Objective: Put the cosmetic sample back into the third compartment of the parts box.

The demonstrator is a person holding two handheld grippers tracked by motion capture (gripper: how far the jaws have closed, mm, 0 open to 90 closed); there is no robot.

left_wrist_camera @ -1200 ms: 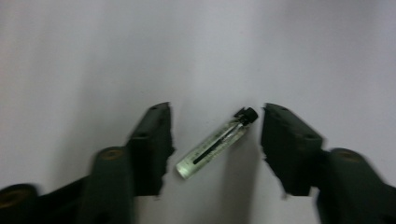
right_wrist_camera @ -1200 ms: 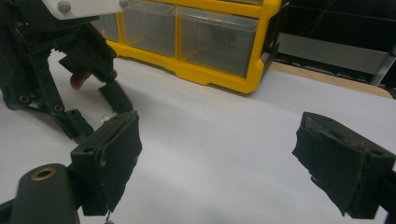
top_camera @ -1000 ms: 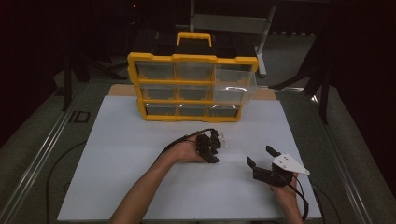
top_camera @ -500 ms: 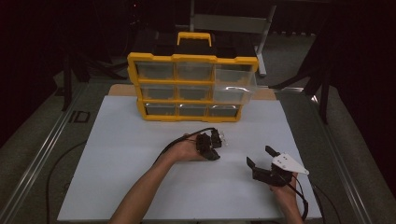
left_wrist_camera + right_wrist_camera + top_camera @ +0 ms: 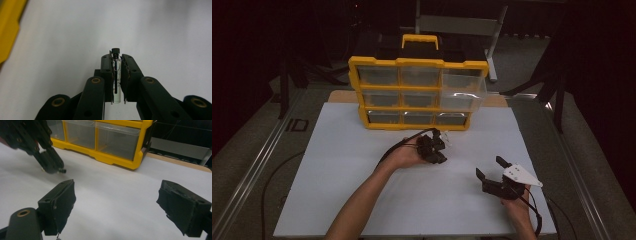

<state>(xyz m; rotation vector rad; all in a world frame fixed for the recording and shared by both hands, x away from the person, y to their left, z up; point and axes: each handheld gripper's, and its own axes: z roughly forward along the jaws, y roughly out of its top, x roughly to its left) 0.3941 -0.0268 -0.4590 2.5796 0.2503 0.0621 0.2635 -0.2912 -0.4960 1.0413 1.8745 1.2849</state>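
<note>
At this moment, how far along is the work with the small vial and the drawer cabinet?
Done: the left hand-held gripper is shut on the small glass vial, black cap forward, above the white table. In hand: carrying it near the yellow drawer cabinet. Left, probably: stowing it, perhaps in the pulled-out drawer. The right hand-held gripper waits open.

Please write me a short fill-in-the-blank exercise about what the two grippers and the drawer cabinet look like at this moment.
1. The left gripper is shut on a small clear ____ with a black cap.
2. The jaws of the right gripper stand ____.
3. The drawer cabinet has a frame coloured ____.
4. The white board lies ____ both grippers.

Missing words: vial; open; yellow; under
</note>
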